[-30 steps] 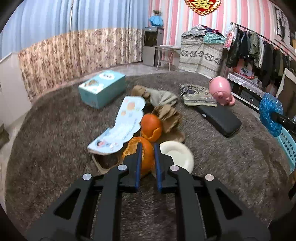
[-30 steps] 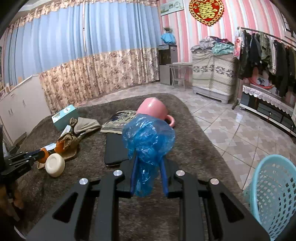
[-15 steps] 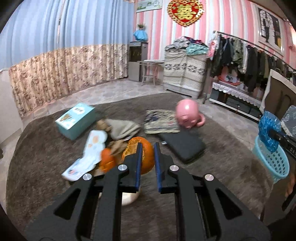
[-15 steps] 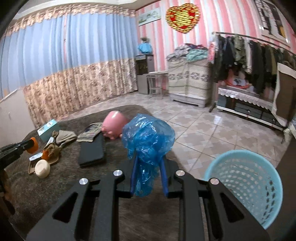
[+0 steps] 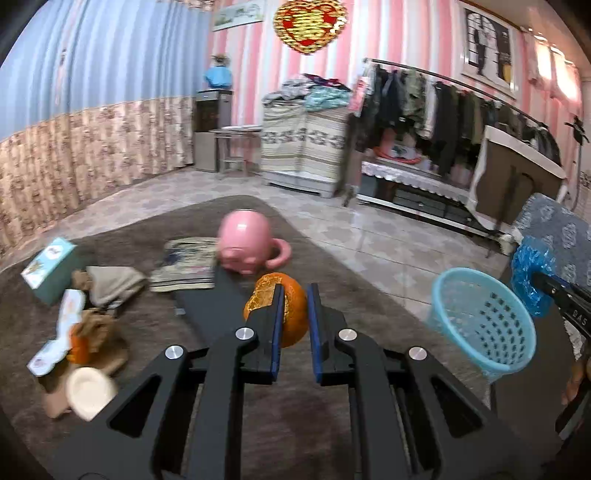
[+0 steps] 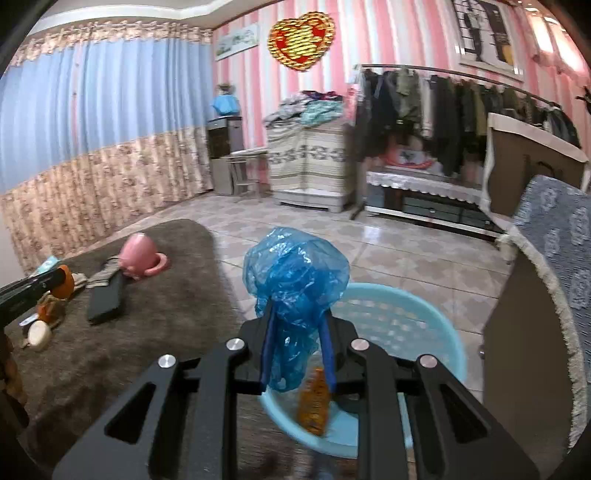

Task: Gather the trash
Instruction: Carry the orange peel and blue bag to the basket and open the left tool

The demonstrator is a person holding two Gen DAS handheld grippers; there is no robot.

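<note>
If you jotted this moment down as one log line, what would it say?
left gripper: shut on orange peel | right gripper: shut on blue plastic bag, above light blue basket | basket: holds an orange-brown scrap

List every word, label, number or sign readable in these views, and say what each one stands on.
"DA5", partly cut off: on the right gripper, seen in the left wrist view.
Red and gold heart wall ornament: holds a character, too blurred to read.
Teal box: printed label, too blurred to read.
Printed card on the rug: print too small to read.
Framed strip on the wall: unreadable.
</note>
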